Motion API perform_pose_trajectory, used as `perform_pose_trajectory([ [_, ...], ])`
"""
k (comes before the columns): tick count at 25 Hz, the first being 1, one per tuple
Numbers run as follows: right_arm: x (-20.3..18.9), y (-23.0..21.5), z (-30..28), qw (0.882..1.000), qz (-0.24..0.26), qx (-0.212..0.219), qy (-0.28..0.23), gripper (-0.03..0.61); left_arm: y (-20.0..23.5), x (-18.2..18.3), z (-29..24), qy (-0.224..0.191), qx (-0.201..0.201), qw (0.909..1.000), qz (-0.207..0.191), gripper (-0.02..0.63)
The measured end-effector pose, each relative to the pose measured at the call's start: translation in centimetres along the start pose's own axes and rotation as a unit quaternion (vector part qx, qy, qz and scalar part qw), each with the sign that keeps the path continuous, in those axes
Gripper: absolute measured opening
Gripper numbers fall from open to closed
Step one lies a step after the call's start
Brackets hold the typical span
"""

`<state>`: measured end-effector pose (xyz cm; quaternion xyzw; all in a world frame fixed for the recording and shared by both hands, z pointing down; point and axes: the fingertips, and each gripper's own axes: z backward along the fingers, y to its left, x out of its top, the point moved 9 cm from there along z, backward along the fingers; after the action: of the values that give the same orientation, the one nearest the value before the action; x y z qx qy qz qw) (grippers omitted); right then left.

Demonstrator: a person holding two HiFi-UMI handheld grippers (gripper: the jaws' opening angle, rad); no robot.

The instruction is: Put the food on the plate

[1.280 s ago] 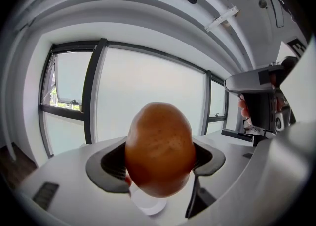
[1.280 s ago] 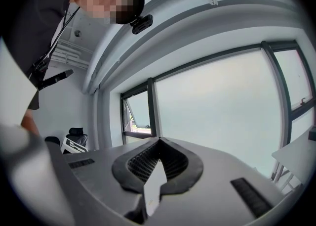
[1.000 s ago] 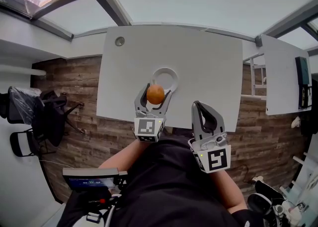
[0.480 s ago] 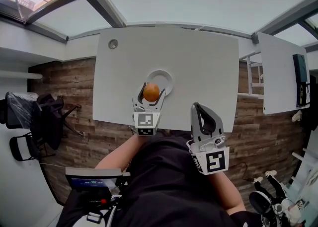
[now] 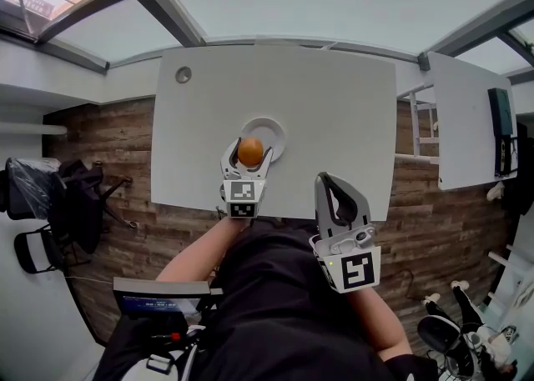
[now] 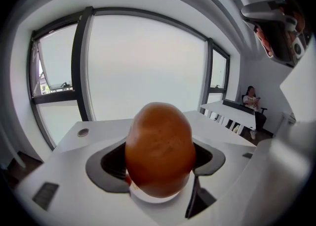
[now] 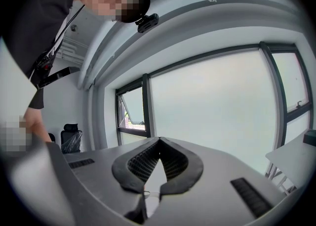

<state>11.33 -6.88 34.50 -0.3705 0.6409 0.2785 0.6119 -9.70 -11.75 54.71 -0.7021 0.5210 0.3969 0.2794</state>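
Left gripper (image 5: 249, 157): jaws clenched on the orange-brown food (image 5: 250, 151), gripped at its sides, as the left gripper view confirmed. Over the last second this gripper had advanced from the near edge of the desk (image 5: 334, 96) toward the plate (image 5: 274, 130). The food was held at the plate's near-left rim, partly overlapping it in the head view; contact with the plate could not be established. Assessment: transport nearly complete, with lowering and release outstanding. Right gripper (image 5: 324, 179): jaws closed on nothing, held well back from the plate, off the desk's near edge.
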Motion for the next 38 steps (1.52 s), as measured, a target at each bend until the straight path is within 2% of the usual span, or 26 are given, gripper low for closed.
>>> perform_pose_trajectory([
  [5, 0.5, 0.3, 0.0, 1.000, 0.010, 0.001, -0.009, -0.003, 0.8, -1.1, -1.3, 0.027, -0.002, 0.9996, -0.001, 0.339],
  [10, 0.3, 0.5, 0.1, 1.000, 0.022, 0.006, 0.000, -0.003, 1.4, -0.7, -1.2, 0.055, -0.001, 0.9984, 0.016, 0.339],
  [16, 0.3, 1.0, 0.3, 1.000, 0.016, 0.011, -0.003, -0.003, 1.3, -2.5, -2.4, 0.061, 0.014, 0.9980, 0.011, 0.339],
  [21, 0.7, 1.3, 0.4, 1.000, 0.011, 0.008, -0.003, -0.003, 1.1, -4.2, -3.2, 0.090, -0.012, 0.9958, 0.010, 0.339],
  [27, 0.6, 0.9, 1.3, 1.000, 0.011, 0.001, -0.002, -0.003, 1.5, -4.3, -4.0, 0.096, -0.024, 0.9950, -0.013, 0.339],
  [32, 0.3, 0.8, 1.7, 1.000, 0.009, 0.001, -0.004, -0.003, 1.7, -5.3, -4.4, 0.130, -0.037, 0.9909, -0.004, 0.339],
  [36, 0.2, 0.3, 2.3, 1.000, 0.014, -0.003, -0.002, -0.003, 1.9, -6.3, -5.3, 0.123, -0.038, 0.9913, 0.028, 0.339],
  [38, 0.1, -0.1, 2.4, 1.000, 0.020, -0.005, 0.000, -0.003, 2.0, -6.7, -5.7, 0.126, -0.036, 0.9910, 0.026, 0.339],
])
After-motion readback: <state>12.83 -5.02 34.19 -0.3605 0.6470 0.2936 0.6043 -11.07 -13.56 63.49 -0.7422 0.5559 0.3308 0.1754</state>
